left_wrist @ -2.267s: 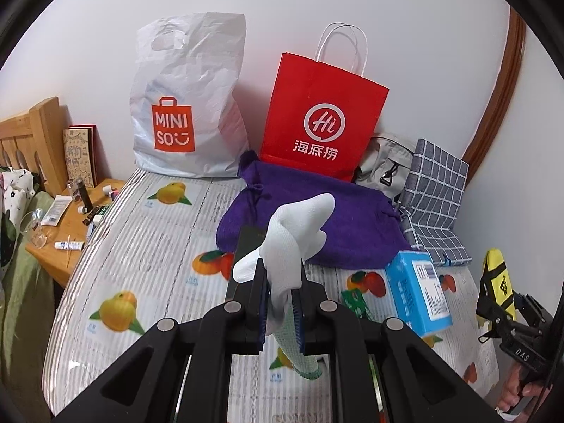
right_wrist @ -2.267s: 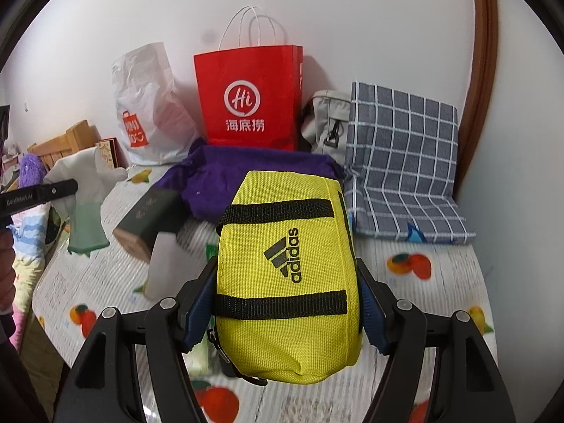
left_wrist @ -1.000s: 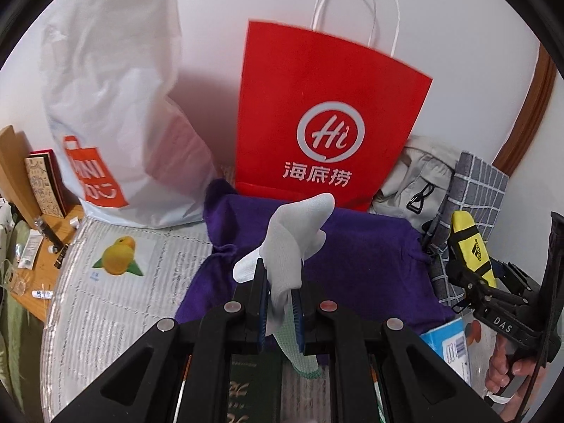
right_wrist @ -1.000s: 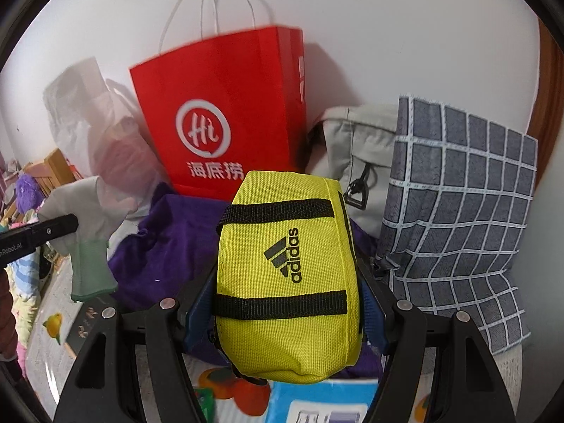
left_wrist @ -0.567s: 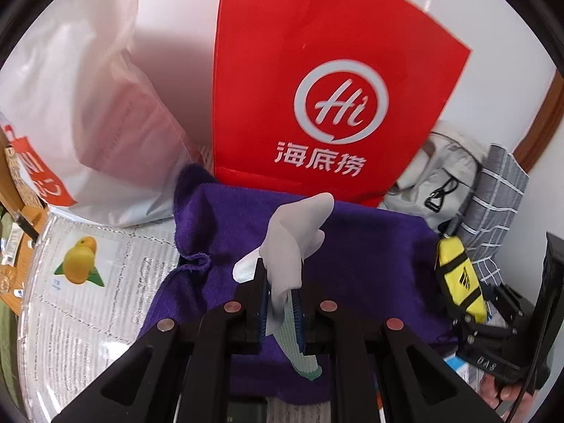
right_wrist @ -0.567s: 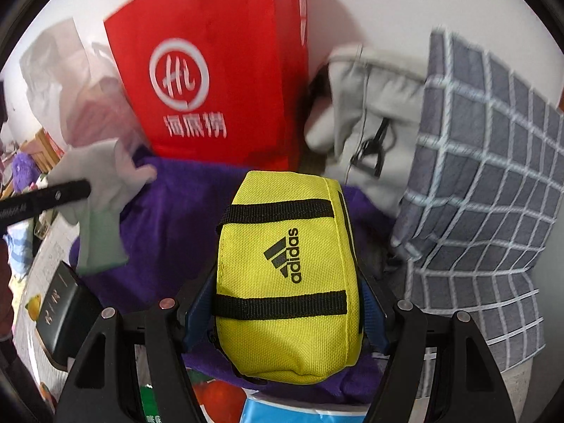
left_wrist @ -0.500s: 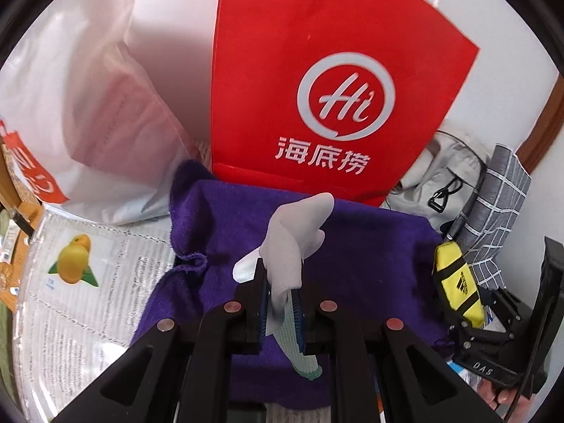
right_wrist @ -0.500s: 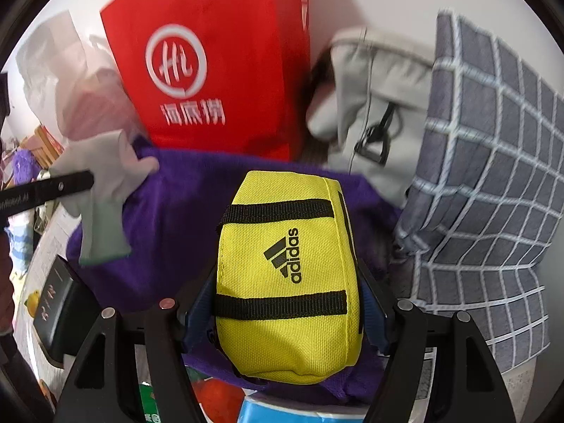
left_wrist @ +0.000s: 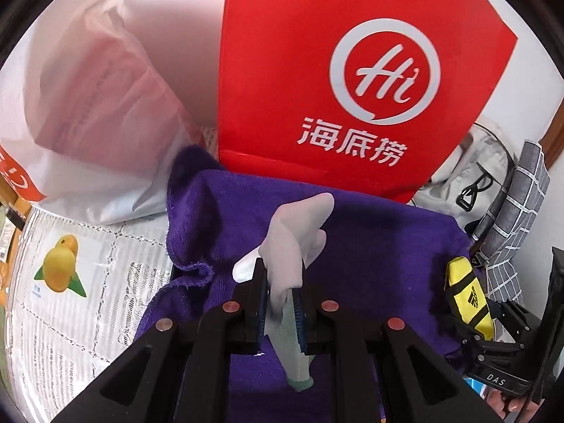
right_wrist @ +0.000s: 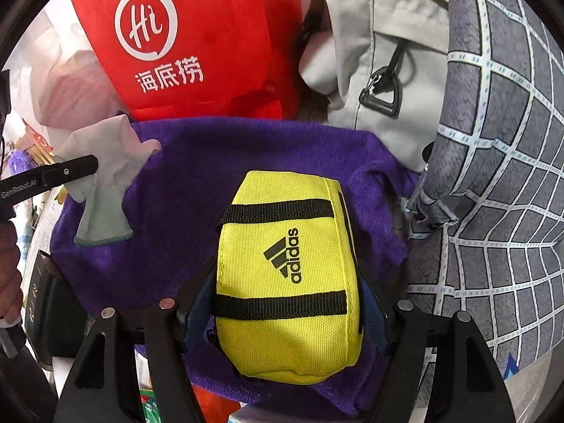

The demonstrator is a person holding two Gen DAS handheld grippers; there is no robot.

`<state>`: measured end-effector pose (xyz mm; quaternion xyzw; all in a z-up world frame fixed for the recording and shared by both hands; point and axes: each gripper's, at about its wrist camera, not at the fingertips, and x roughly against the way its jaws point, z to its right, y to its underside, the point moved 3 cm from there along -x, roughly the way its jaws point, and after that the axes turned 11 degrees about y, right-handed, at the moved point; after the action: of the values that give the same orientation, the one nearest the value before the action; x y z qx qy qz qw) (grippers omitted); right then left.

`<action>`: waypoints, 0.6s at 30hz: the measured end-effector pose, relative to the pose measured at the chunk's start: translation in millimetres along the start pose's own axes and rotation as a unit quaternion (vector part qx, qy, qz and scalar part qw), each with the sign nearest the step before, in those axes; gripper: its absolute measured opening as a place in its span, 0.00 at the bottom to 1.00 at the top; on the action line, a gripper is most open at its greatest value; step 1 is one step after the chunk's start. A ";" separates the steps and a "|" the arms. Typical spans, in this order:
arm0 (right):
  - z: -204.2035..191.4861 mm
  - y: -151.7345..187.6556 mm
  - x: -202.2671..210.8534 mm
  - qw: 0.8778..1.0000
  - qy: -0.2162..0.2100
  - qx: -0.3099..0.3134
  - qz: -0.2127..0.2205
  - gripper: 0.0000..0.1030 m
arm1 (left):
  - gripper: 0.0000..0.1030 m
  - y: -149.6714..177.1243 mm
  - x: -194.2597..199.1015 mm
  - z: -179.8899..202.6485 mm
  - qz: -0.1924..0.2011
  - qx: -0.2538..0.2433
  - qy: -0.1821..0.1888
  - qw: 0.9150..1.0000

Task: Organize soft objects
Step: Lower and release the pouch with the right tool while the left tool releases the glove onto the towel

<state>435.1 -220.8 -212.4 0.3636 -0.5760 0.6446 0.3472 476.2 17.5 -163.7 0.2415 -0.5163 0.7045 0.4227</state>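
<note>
With my left gripper (left_wrist: 280,294) clamped on the limp white knit glove (left_wrist: 294,232) and my right gripper (right_wrist: 287,303) squeezing the yellow fabric pouch (right_wrist: 287,282), both hang over the purple towel (right_wrist: 197,162); neither is set down yet.

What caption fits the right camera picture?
Right gripper clamps a yellow Adidas pouch above a purple towel.

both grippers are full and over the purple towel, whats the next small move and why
Probably lower the left gripper and release the white knit glove onto the purple towel: it hangs clamped just above it. The right gripper holds the yellow adidas pouch.
</note>
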 end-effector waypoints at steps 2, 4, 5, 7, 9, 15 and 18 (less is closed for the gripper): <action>0.7 0.6 0.6 1.000 0.001 0.002 0.000 0.69 | 0.13 -0.2 -1.9 -0.7 0.000 0.001 0.000 1.000; -1.1 0.3 -3.2 1.000 0.004 0.004 -0.002 0.69 | 0.13 0.3 -3.8 -1.1 -0.001 0.001 -0.002 1.000; -2.1 0.7 -3.9 1.000 0.005 0.005 -0.004 0.69 | 0.13 0.7 -4.8 -1.1 -0.002 0.000 -0.002 1.000; -9.0 -3.8 -11.6 1.000 0.008 0.009 -0.007 0.70 | 0.14 1.5 -7.1 -0.4 -0.006 -0.001 -0.001 1.000; -10.4 -4.6 -12.7 1.000 0.008 0.014 -0.007 0.72 | 0.15 1.0 -9.3 2.3 -0.008 -0.003 -0.001 1.000; -10.6 -7.0 -8.0 1.000 0.010 0.018 -0.001 0.83 | 0.29 1.6 -10.3 6.1 -0.009 -0.002 -0.001 1.000; -10.3 -9.3 -3.3 1.000 0.015 0.016 0.010 0.83 | 0.38 2.2 -6.0 8.5 -0.006 -0.008 -0.001 1.000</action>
<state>444.1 -209.8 -211.5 0.3539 -0.5639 0.6627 0.3430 476.7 7.3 -166.5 0.2422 -0.5208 0.6976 0.4283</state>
